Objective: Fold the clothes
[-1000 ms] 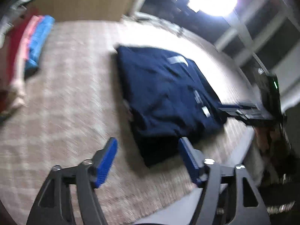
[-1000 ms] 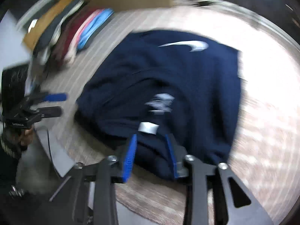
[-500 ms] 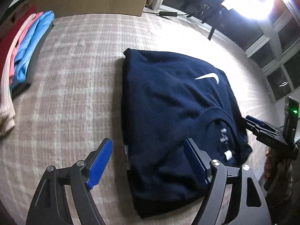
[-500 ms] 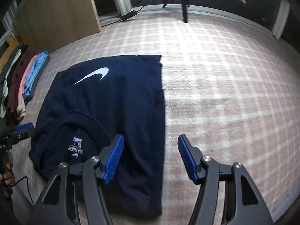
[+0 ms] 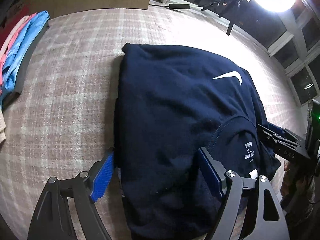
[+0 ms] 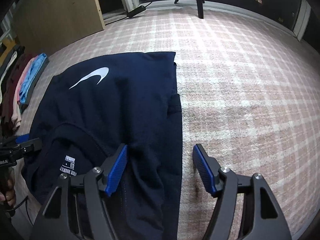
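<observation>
A: As we look down along both tools, the navy T-shirt (image 5: 176,108) lies partly folded on a checked pink-and-cream carpet (image 6: 240,92), collar end nearest us, white swoosh logo (image 6: 90,78) face up.

B: Where are our grippers?

A: The left gripper (image 5: 158,170) hangs over the shirt's near left side. Its fingers (image 5: 102,178) stand wide apart, one just outside the shirt's left edge, the other over the cloth beside the neckline. They clamp nothing.

B: And the right?

A: The right gripper (image 6: 160,170) mirrors it at the near right side. Its jaws have just been opening; one finger rests against a small ridge of cloth, the other stands over bare carpet, and the shirt's right edge lies between them, unpinched.

B: Why straddle the edges like that?

A: We judge each pair is lined up to pinch one side at the collar end, so both sides can lift together for the next fold.

B: Anything else nearby?

A: A stack of folded clothes (image 5: 22,46), blue, pink and dark red, lies well apart at the far left, probably finished pieces. A cardboard panel (image 6: 60,12) stands beyond.
</observation>
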Tool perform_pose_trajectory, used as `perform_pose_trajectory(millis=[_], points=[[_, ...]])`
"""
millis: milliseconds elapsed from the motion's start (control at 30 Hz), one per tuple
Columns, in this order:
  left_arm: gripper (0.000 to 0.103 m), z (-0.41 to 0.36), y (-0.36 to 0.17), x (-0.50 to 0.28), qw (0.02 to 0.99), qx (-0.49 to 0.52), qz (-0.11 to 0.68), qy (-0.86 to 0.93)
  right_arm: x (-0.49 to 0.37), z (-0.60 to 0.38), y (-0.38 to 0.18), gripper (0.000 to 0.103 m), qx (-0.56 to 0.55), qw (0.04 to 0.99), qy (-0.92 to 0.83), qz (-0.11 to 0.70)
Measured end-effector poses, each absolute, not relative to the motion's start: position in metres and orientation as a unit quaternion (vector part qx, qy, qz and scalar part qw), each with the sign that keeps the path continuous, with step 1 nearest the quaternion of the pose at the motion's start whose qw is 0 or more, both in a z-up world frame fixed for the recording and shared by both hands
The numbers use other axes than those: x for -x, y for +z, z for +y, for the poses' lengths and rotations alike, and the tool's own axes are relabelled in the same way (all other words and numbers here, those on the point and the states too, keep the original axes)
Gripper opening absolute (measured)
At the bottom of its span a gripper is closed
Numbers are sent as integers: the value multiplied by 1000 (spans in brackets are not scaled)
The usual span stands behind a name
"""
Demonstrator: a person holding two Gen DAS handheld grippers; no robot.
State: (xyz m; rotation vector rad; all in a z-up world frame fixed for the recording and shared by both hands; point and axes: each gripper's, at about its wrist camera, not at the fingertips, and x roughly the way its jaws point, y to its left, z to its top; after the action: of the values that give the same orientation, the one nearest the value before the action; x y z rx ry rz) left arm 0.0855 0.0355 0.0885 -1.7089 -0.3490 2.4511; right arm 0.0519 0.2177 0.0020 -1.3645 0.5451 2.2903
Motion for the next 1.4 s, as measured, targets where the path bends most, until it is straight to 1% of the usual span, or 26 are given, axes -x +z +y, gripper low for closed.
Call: perform_pose_trajectory(millis=[133,267,400,533,667,767,800,900,933,967,1000,1067,1100,1133,1167,1267,1333,1367,1400], points=[[78,39,87,-87,65,568,-101,814,-51,210,-1,68,489,209,827,181],[78,43,86,-89,60,571,-85,815,-53,204,-3,73,489,203,830,175],[79,47,84,-90,50,575,-67,814,-54,196,-1,76,488,194,835,167],[79,46,83,-92,47,574,-66,815,-56,193,-3,78,489,186,837,160],[79,44,82,-95,42,574,-63,815,-53,193,-5,83,492,185,836,156],[79,43,81,-98,40,573,-61,816,-49,192,-6,84,490,180,839,154],[78,42,81,-99,41,572,-60,817,-50,194,-7,84,488,176,841,152],[67,43,82,-103,53,570,-52,818,-54,197,-9,82,481,164,849,146],[63,44,83,-104,59,570,-47,818,-55,195,-8,79,478,158,852,145],[62,44,83,-105,63,570,-45,818,-57,194,-7,73,475,152,855,144],[61,44,83,-106,65,571,-43,817,-60,192,-6,70,472,144,858,142],[58,42,83,-107,71,572,-44,816,-63,189,-4,62,467,130,864,137],[54,41,83,-108,75,571,-45,816,-63,188,-4,60,465,121,866,137],[51,41,83,-109,80,571,-46,816,-64,189,-4,56,463,105,869,140],[50,40,83,-110,84,570,-45,816,-65,189,-4,52,459,91,872,144],[43,36,83,-113,96,565,-56,817,-63,196,-6,38,447,66,875,173],[36,29,82,-115,105,561,-81,817,-57,204,-9,29,443,52,873,197],[33,27,81,-115,112,560,-90,816,-56,208,-9,23,442,45,871,212],[28,25,81,-116,118,559,-100,815,-57,213,-7,23,440,37,866,234]])
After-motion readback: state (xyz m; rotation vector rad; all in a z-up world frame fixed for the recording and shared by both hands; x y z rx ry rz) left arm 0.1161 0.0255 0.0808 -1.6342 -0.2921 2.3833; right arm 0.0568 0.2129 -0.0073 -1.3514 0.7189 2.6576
